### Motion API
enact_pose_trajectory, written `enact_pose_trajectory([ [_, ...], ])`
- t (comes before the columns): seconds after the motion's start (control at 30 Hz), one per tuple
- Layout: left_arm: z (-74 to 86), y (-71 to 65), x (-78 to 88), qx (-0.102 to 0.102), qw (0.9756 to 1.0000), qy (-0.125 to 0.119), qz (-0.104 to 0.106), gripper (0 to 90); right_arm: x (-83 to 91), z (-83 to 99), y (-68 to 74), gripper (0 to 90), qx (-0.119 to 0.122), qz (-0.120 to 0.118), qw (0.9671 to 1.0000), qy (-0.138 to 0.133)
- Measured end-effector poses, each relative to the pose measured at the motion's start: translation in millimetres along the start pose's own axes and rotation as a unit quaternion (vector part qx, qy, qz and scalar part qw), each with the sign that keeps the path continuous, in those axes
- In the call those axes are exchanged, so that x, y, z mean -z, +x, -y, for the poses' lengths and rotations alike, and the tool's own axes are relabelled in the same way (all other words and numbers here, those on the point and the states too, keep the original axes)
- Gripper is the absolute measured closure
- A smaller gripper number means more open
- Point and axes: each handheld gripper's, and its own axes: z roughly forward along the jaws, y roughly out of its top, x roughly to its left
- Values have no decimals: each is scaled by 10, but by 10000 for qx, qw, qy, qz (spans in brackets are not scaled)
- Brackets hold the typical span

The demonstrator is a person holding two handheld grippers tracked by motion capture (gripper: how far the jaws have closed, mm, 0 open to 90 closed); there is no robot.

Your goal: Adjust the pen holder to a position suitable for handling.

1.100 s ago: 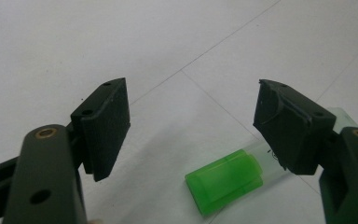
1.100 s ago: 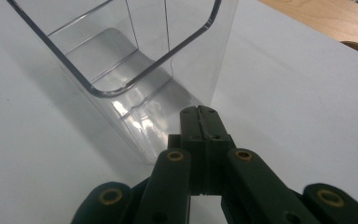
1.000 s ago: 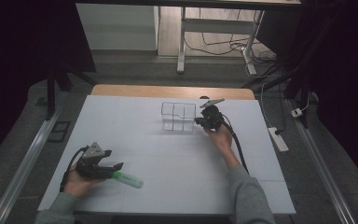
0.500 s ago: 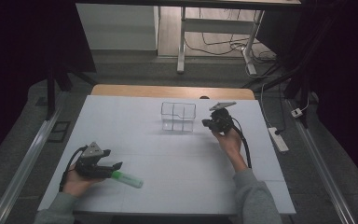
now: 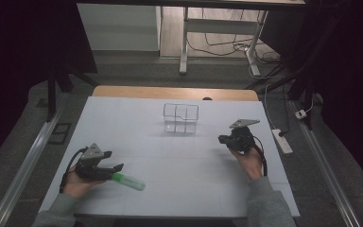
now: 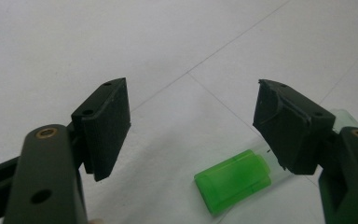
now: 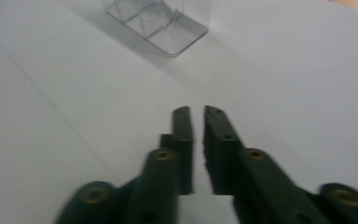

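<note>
Green plastic is showing between the wide-open jaws of the left gripper (image 6: 191, 126), near the front left corner of the table (image 5: 137, 127): a green marker (image 5: 128, 181) is lying flat on the white top, its cap end sitting just inside the right-hand jaw in the left gripper view, with neither pad pressing on it. The right gripper (image 5: 224, 140) is hovering toward the right edge, empty; its jaws have just been opening and are standing barely apart. A clear plastic organizer (image 5: 181, 118) is standing near the back edge, well apart from the marker. The pickup appears to be the step in hand, so the left jaws are probably needing to centre over the marker's body before closing.
</note>
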Motion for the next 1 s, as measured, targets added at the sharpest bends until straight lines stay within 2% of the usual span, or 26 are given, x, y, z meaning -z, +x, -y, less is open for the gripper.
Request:
enact_pose_trajectory([
  [0.1,-3,-3,-8,9,10000,8,-5,270,55,66,61,658,-14,-137,9999,9],
  [0.13,-5,-7,-10,2,10000,11,-5,270,55,66,61,658,-14,-137,9999,9],
  [0.2,-10,-15,-12,-17,10000,22,-7,270,95,101,112,580,35,-176,9998,-24],
  [0.37,-7,-16,-3,-16,10000,16,-10,270,199,149,179,456,-12,-318,9994,-158],
  [0.43,-9,-4,-6,-9,10000,6,-10,270,263,214,227,407,60,-317,9993,-166],
  [0.67,-40,7,0,-127,9999,78,60,272,333,347,263,361,86,-349,9992,-194],
  [0.9,-73,36,32,-181,9996,64,216,271,339,422,263,353,43,-438,9989,-176],
  [1.0,-87,25,27,-292,9991,125,268,269,348,434,267,351,60,-451,9988,-198],
])
